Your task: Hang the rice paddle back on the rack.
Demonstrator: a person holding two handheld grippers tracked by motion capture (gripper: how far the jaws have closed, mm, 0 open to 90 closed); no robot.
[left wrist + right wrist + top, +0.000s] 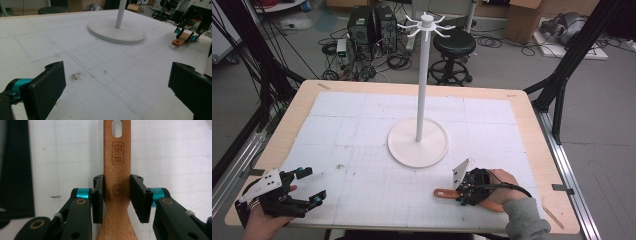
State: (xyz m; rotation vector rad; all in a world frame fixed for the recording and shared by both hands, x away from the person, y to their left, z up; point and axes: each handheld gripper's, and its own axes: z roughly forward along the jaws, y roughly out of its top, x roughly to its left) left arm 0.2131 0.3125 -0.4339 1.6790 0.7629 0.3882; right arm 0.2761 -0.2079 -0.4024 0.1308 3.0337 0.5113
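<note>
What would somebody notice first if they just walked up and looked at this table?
Probably the tall white stand rising from its round base in the middle of the table, with little hooks at its top. Next, the wooden utensil lying near the front right edge, its handle pinched between the jaws of the right gripper. The left gripper is wide open at the front left, holding nothing.

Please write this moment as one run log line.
left gripper: open, idle | right gripper: shut on wooden spatula handle | spatula: flat on table | stand: untouched
</note>
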